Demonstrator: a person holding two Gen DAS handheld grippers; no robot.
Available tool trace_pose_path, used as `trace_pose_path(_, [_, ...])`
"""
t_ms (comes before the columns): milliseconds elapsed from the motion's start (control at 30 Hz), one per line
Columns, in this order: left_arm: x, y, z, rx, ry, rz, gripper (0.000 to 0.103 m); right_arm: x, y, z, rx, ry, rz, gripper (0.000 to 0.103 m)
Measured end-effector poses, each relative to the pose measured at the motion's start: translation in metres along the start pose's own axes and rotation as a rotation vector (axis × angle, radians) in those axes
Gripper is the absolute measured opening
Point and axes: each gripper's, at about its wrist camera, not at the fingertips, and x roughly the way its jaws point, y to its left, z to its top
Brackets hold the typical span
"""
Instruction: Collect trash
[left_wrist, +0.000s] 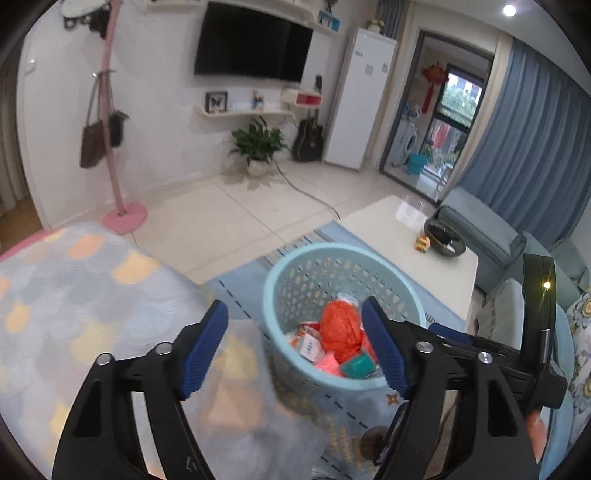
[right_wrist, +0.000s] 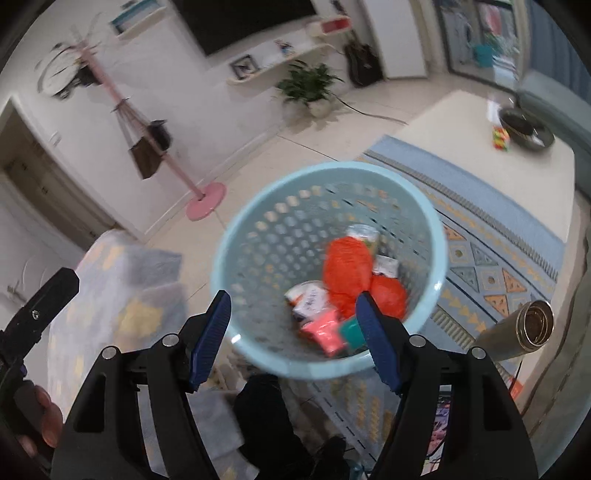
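Observation:
A light blue perforated basket (left_wrist: 271, 291) (right_wrist: 221, 254) stands on the patterned rug. Inside lie a crumpled orange bag (left_wrist: 340, 326) (right_wrist: 345, 264), a second orange lump (right_wrist: 388, 295), a pink packet (left_wrist: 328, 365) (right_wrist: 325, 332), a teal item (left_wrist: 360, 365) (right_wrist: 349, 330) and a white wrapper (left_wrist: 308, 347) (right_wrist: 308, 297). My left gripper (left_wrist: 295, 306) hovers over the basket's near left rim, open, nothing between its blue pads. My right gripper (right_wrist: 291, 295) hangs above the basket's near side, also open and empty. The right wrist view is blurred.
A pastel spotted blanket (left_wrist: 74, 295) covers a surface left of the basket. A white coffee table (left_wrist: 399, 229) to the right holds a colourful cube (left_wrist: 422, 243) and a dark bowl (left_wrist: 443, 240). An open metal flask (right_wrist: 524, 328) lies on the rug (right_wrist: 480, 251). A pink coat stand (left_wrist: 123, 218) stands behind.

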Motion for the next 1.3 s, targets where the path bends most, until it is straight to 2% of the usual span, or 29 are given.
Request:
trace_pose_path(200, [-0.082,0.019,-0.018,-0.041,-0.123,0.072,0.083,-0.049,0.072,-0.028,-0.168,-0.082,0.042,0.074])
trace_pose_path(367, [-0.142,0.037,-0.05,-0.069,-0.226,0.209,0.084,-0.082,0.126,-0.069,-0.29,-0.191,0.011,0.077])
trace_pose_path(433, [-0.158,0.044,-0.062,-0.082,-0.248,0.263,0.085,-0.088,0.137,-0.08,-0.303,-0.222,-0.008,0.077])
trace_pose_path(600, [-0.19,0.057,-0.086,-0.103,-0.303,0.343,0.085,-0.109,0.158,-0.105,-0.315,-0.345,-0.032,0.077])
trace_pose_path(667, [-0.195,0.06,-0.093,-0.111,-0.32,0.367,0.086,-0.116,0.164,-0.116,-0.322,-0.396,-0.043,0.077])
trace_pose_path(833, [-0.197,0.074,-0.114,-0.128,-0.32,0.415,0.087,-0.122,0.17,-0.134,-0.34,-0.451,-0.079,0.077])
trace_pose_path(1133, [-0.21,0.077,-0.123,-0.122,-0.367,0.486,0.087,-0.121,0.174,-0.136,-0.325,-0.474,-0.09,0.077])
trace_pose_path(1300, [-0.21,0.072,-0.123,-0.11,-0.37,0.491,0.087,-0.119,0.172,-0.135,-0.32,-0.473,-0.092,0.077])
